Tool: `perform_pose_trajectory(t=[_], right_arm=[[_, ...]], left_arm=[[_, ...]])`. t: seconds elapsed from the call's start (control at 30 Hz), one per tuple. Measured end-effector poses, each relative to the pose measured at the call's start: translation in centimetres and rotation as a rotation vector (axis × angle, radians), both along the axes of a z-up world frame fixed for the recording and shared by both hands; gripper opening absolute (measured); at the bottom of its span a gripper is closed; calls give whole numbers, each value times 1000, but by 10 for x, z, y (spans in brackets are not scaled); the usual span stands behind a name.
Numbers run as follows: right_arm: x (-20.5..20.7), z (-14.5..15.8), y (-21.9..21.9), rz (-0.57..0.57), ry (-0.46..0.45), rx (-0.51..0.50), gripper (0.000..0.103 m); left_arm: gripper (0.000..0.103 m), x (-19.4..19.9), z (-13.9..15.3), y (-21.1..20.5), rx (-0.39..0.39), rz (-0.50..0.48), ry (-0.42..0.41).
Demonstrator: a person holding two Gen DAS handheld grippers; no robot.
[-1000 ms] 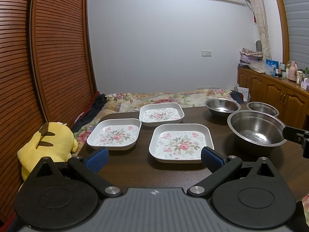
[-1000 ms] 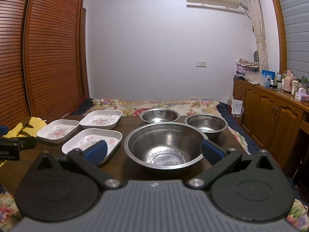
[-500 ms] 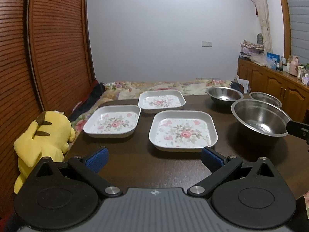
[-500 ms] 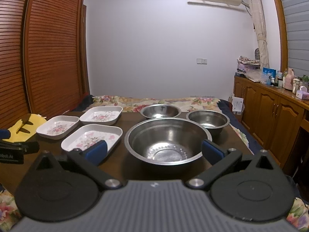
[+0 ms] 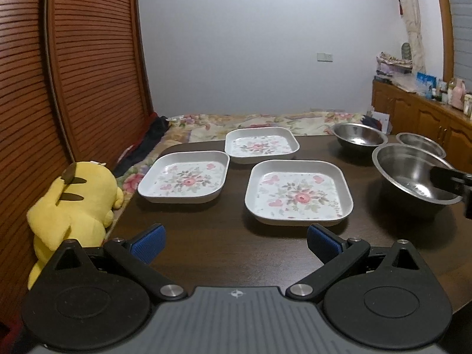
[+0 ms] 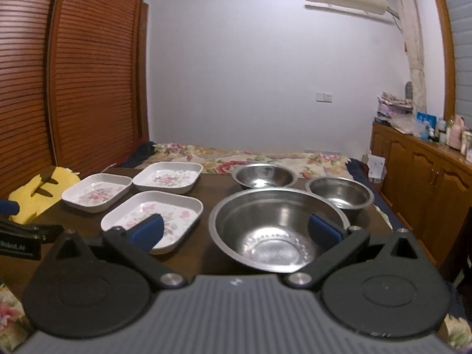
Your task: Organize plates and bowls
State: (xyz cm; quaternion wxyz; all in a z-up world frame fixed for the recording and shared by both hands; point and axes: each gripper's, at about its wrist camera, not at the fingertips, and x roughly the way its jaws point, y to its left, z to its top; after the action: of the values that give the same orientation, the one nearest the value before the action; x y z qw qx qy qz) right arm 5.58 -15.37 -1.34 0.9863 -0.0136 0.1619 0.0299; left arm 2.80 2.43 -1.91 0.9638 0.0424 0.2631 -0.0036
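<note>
Here, three floral plates [image 5: 298, 192], three steel bowls [image 6: 278, 228], all empty

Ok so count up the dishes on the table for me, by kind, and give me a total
Floral square plates: 3, near, left, far
Steel bowls: 3, large, back middle, back right
Total: 6
</note>
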Motion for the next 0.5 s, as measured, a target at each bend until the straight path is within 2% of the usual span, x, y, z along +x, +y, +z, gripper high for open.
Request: perform_pose_trajectory(t=[0.37,0.5], right_arm=[[30,12,28,138,12,-22,103],[39,11,32,175,40,12,102]], left_arm=[[103,15,4,18,-38,-63,-12],[101,23,5,25,-43,-79,-31]])
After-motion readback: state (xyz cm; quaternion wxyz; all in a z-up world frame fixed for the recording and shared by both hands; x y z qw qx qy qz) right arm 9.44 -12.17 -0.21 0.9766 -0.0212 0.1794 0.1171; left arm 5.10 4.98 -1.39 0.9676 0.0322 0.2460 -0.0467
